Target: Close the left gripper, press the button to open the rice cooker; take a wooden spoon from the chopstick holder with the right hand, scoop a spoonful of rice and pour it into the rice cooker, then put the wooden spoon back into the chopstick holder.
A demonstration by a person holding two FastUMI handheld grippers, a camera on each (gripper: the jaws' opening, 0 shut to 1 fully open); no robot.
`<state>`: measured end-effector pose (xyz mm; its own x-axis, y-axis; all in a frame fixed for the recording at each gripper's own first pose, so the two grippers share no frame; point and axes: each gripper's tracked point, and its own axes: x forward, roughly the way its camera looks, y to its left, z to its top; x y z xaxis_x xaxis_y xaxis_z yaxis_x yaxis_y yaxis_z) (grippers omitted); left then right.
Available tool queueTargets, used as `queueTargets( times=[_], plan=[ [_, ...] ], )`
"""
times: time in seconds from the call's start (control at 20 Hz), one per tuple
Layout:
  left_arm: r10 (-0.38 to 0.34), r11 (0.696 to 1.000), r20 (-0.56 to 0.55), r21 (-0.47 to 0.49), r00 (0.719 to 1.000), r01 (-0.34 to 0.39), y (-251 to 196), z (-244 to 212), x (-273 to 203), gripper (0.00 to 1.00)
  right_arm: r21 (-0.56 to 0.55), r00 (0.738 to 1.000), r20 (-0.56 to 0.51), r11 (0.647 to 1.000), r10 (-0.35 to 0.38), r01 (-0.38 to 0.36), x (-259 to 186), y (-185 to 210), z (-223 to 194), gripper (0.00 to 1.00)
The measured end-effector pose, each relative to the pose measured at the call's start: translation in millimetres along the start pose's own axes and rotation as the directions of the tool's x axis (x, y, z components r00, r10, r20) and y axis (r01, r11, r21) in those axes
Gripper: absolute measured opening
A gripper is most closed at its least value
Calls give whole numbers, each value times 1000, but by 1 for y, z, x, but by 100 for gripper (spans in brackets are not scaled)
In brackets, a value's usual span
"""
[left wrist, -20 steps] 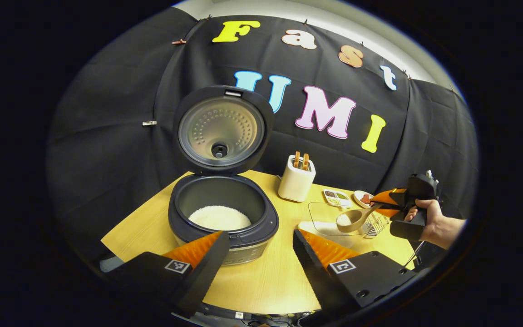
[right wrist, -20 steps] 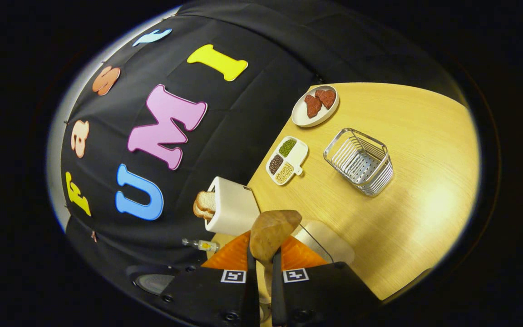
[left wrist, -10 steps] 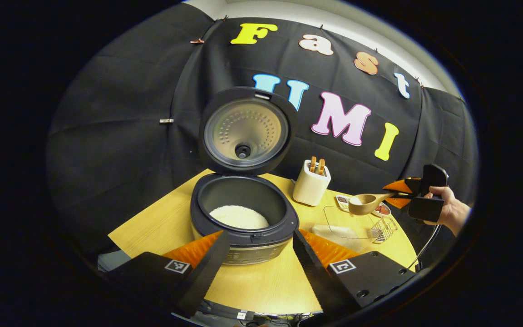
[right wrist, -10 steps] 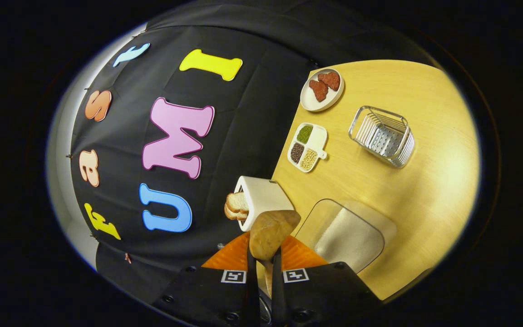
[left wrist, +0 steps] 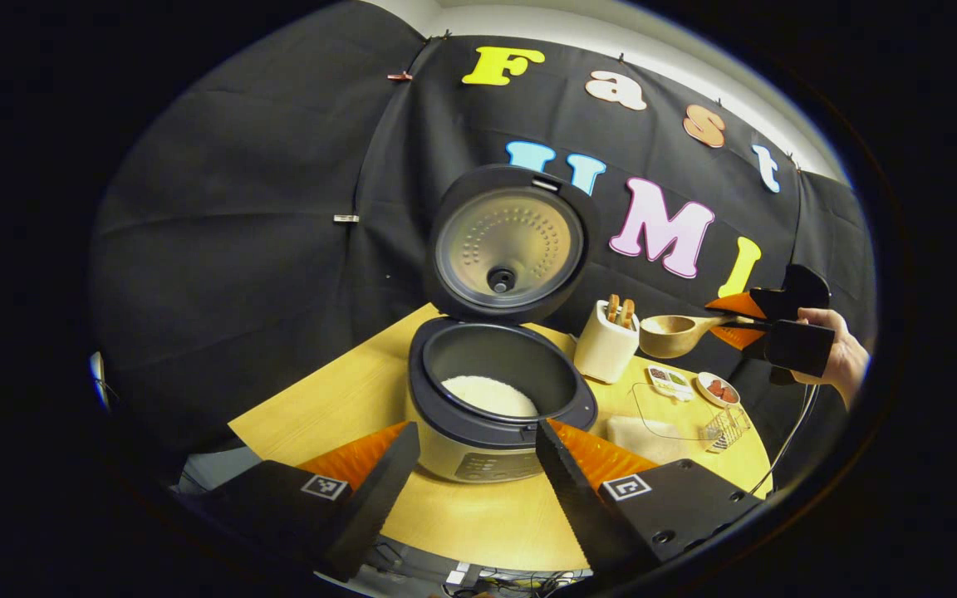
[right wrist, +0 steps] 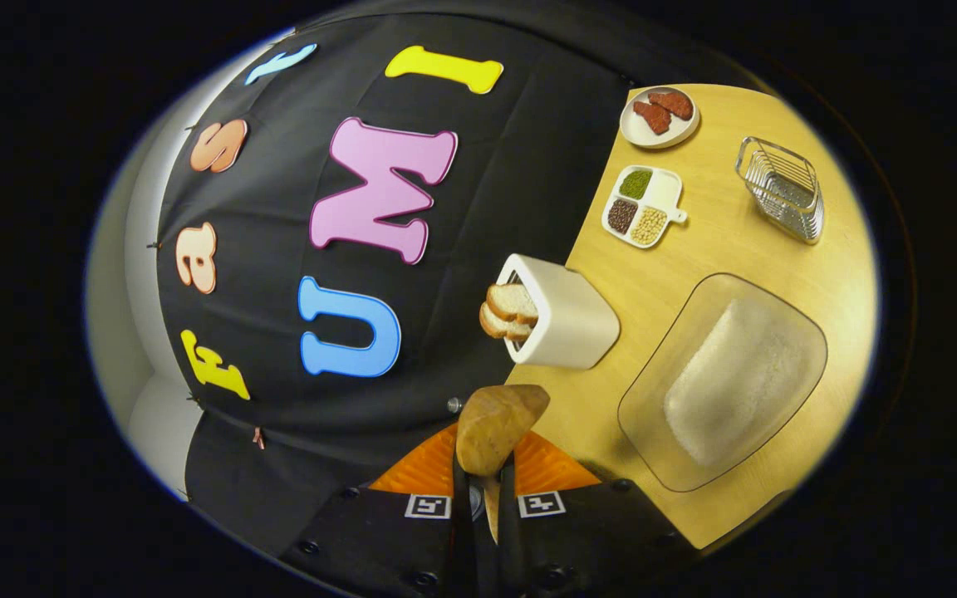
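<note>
Now the wooden spoon, level in the air beside the toaster, is pinched in the right gripper. The rice cooker stands open; the left gripper hangs wide apart. Mid-carry, I judge: next, reach the pot and tip.

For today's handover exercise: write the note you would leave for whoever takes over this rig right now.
Left gripper: open, holding nothing, facing the rice cooker.
Right gripper: shut on the wooden spoon, held in the air to the right of the toaster.
Done: cooker lid up, spoon taken, rice already in the pot.
Left: carry the spoon over the pot, tip it, return it to the wire holder.
</note>
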<state>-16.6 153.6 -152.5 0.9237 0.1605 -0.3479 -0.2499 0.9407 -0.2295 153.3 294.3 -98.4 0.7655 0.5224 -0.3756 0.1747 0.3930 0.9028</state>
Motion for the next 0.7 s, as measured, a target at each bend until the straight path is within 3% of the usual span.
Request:
queueTargets(
  times=[0.2, 0.25, 0.35, 0.5, 0.7],
  plan=[
    [18, 999, -8, -30, 1000, -18, 15, -2, -3, 96, -94, 996, -88, 995, 33, -41, 20, 25, -56, 15],
    [20, 999, -14, -39, 1000, -21, 17, -3, -2, 92, -132, 993, -108, 990, 40, -55, 22, 32, -69, 14],
    [27, 999, -16, -43, 1000, -27, 23, -3, 0, 96, -234, 989, -133, 968, 60, -90, 28, 45, -93, 15],
    [36, 998, -14, -43, 999, -37, 30, 1, 2, 95, -420, 981, -161, 892, 107, -166, 37, 69, -124, 14],
    [45, 998, -19, -43, 999, -46, 39, 0, 5, 95, -634, 961, -218, 724, 171, -272, 39, 94, -166, 14]
  ],
)
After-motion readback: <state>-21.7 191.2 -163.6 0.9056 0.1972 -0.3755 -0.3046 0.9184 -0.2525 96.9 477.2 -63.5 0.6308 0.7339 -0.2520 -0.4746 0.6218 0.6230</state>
